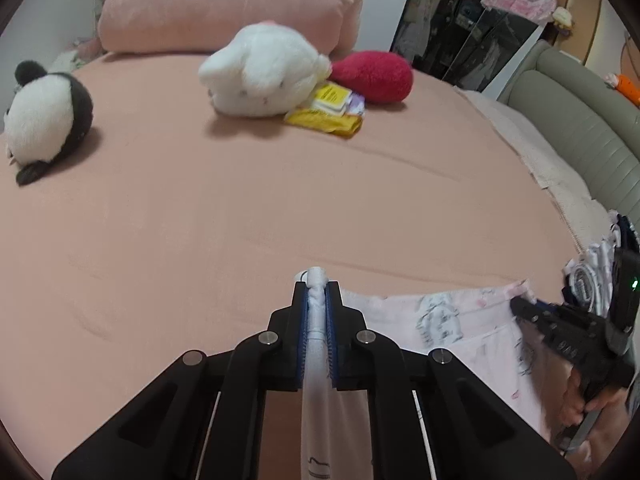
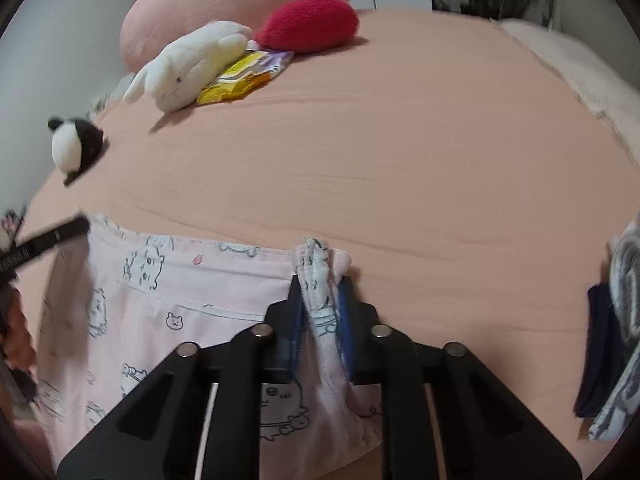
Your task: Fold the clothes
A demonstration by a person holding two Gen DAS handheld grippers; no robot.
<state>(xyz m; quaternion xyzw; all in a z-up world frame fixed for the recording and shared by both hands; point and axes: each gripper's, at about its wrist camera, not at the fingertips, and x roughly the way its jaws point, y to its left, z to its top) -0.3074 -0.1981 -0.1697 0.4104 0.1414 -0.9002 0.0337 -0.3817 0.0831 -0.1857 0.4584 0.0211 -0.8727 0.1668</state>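
Left hand-held gripper: jaws clamped on a bunched corner of the garment. Right hand-held gripper: jaws likewise clamped on a bunched corner at the other end of the same edge. Garment: pale pink cloth printed with outline cartoon bears, white piping seam, one upper edge stretched taut between the two grippers, long axis running side to side along the near part of the bed, the rest hanging down toward the cameras. Bed: salmon-pink sheet, lightly creased. At its far end: large pink pillow, white plush, red plush, yellow packets, panda plush. To the right: folded clothes pile, grey padded headboard, dark glass cabinet.
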